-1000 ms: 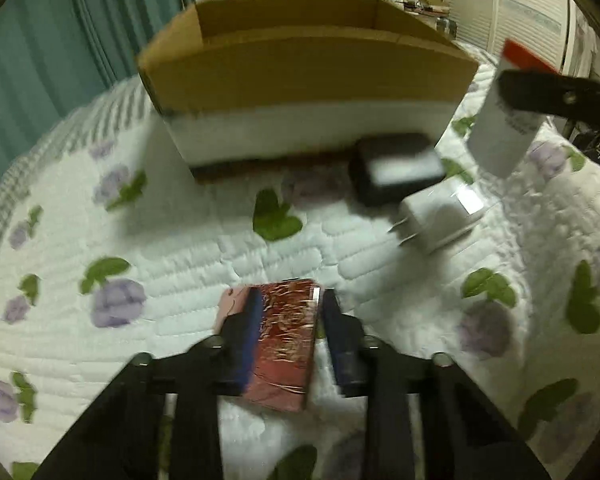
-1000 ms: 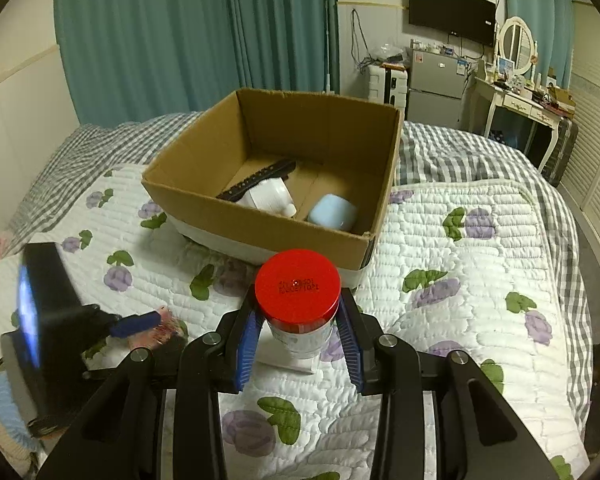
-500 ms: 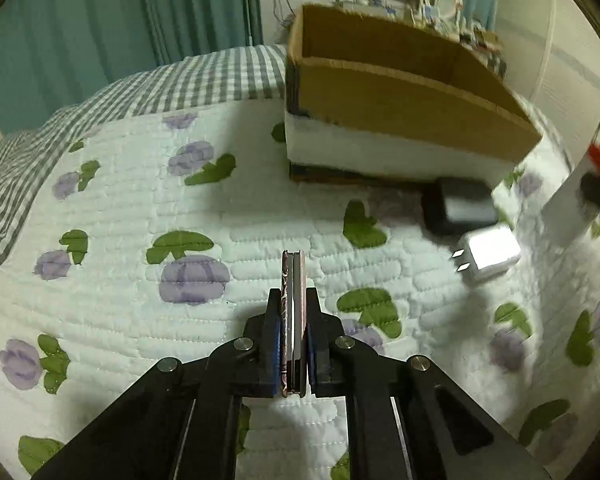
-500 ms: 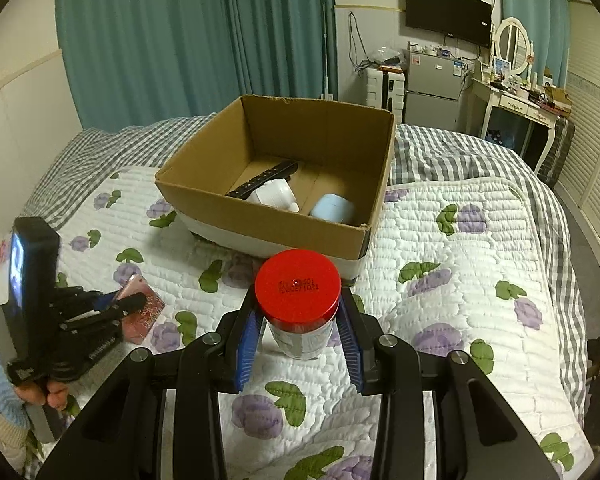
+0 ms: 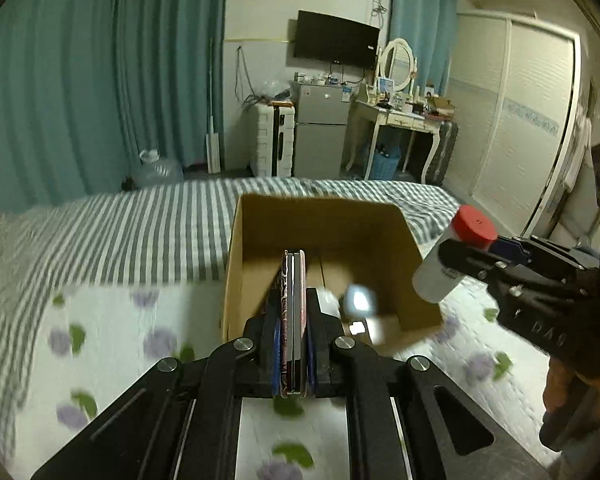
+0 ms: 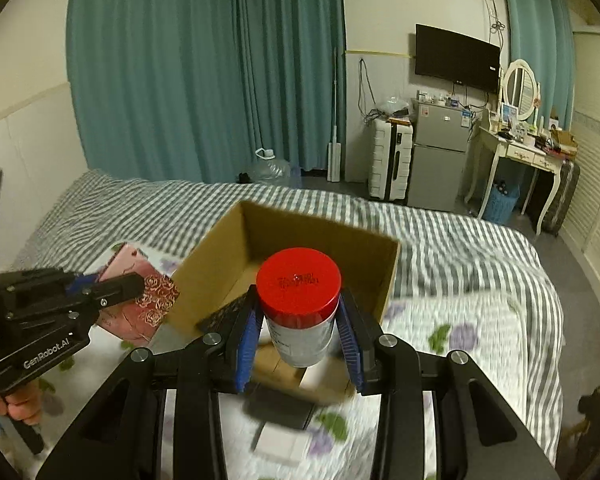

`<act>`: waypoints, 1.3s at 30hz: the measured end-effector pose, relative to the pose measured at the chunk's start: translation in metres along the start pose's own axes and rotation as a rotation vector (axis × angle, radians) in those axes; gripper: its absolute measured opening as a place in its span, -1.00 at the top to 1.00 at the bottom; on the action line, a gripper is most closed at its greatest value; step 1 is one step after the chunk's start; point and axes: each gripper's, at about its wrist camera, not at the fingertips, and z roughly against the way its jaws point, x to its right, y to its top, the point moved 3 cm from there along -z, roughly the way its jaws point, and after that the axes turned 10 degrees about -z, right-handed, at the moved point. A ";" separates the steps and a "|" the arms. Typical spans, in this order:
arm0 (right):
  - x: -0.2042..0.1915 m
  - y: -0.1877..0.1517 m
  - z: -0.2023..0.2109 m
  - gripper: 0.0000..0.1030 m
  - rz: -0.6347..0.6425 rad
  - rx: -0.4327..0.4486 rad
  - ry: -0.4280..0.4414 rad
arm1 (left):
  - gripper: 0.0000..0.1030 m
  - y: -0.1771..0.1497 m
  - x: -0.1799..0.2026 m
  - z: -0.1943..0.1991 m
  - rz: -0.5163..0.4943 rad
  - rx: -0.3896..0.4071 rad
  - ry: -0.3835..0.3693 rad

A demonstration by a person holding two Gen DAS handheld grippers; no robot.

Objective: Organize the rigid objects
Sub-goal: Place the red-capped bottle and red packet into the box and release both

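Grippers both carry loads above the bed [image 5: 112,240]. The left gripper [image 5: 293,320] is clamped on a thin case [image 5: 293,304], held on edge between its blue pads, so the left wrist view shows only the narrow side. From the right wrist view the same case [image 6: 140,296] shows its broad pink face with gold roses, sticking out of the left gripper [image 6: 112,286] just beside the left wall of the box [image 6: 204,276].

The right gripper [image 6: 298,334] is clamped on a jar [image 6: 300,320] with a red lid [image 6: 298,280]; the blue pads press its pale body just under the lid. In the left wrist view this jar [image 5: 440,276] hangs tilted, lid up, over the right near corner of the box [image 5: 324,220], with the right gripper [image 5: 496,258] reaching in from the right.

The box stands open on the flowered quilt [image 5: 112,332], near the bed's middle, with the striped cover beyond it. Inside it lie blurred pale things [image 5: 356,300] and a dark flat thing [image 6: 224,314] along the left wall; what they are cannot be told. On the quilt in front of the box, below the right gripper, lie a dark block [image 6: 280,408] and a white block [image 6: 280,442], touching or nearly so.
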 end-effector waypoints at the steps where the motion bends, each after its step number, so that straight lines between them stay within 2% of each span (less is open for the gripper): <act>1: 0.003 0.003 -0.009 0.30 0.001 -0.005 -0.007 | 0.82 0.003 -0.001 -0.010 0.000 -0.010 0.001; 6: 0.019 -0.006 -0.045 0.30 0.008 -0.043 -0.027 | 0.81 0.002 0.000 -0.071 -0.015 -0.088 -0.012; 11: 0.027 -0.017 -0.067 0.30 0.025 -0.105 -0.032 | 0.76 -0.003 -0.003 -0.103 -0.019 -0.111 -0.034; 13: 0.028 -0.016 -0.071 0.30 0.027 -0.110 -0.028 | 0.74 0.000 -0.005 -0.107 -0.021 -0.102 -0.029; 15: 0.030 -0.013 -0.074 0.30 0.023 -0.107 -0.035 | 0.62 0.002 -0.008 -0.105 -0.020 -0.090 -0.012; 17: 0.032 -0.011 -0.078 0.30 0.007 -0.106 -0.030 | 0.28 0.005 -0.010 -0.099 -0.013 -0.080 -0.008; 19: 0.034 -0.008 -0.086 0.29 -0.024 -0.118 -0.009 | 0.19 0.006 -0.011 -0.090 -0.013 -0.061 0.004; 22: 0.036 -0.007 -0.097 0.27 -0.053 -0.138 0.011 | 0.17 0.009 -0.012 -0.078 -0.016 -0.049 0.024; 23: 0.035 -0.006 -0.098 0.17 -0.051 -0.129 0.012 | 0.16 0.009 -0.012 -0.075 -0.014 -0.046 0.028; 24: 0.034 -0.006 -0.095 -0.12 -0.043 -0.110 -0.004 | 0.14 0.010 -0.012 -0.071 -0.014 -0.043 0.030; 26: 0.032 -0.004 -0.083 -0.39 -0.043 -0.068 -0.023 | 0.04 0.009 -0.013 -0.062 -0.013 -0.035 0.037; 28: 0.032 -0.002 -0.065 -0.40 -0.052 -0.029 -0.025 | 0.03 0.006 -0.013 -0.052 -0.017 -0.029 0.044; 30: 0.031 -0.002 -0.045 -0.56 -0.055 0.004 -0.048 | 0.01 0.002 -0.012 -0.041 -0.021 -0.022 0.051; 32: 0.030 -0.003 -0.026 -0.70 -0.055 0.035 -0.073 | -0.13 -0.004 -0.012 -0.027 -0.018 -0.010 0.052; 34: 0.029 -0.010 -0.005 -0.75 -0.063 0.060 -0.099 | -0.16 -0.012 -0.013 -0.011 -0.011 0.002 0.056; 37: 0.029 -0.031 0.018 -0.84 -0.085 0.061 -0.109 | -0.30 -0.027 -0.018 0.010 0.011 0.004 0.075; 39: 0.027 -0.050 0.024 -0.87 -0.092 0.038 -0.124 | -0.31 -0.039 -0.022 0.020 0.037 0.006 0.100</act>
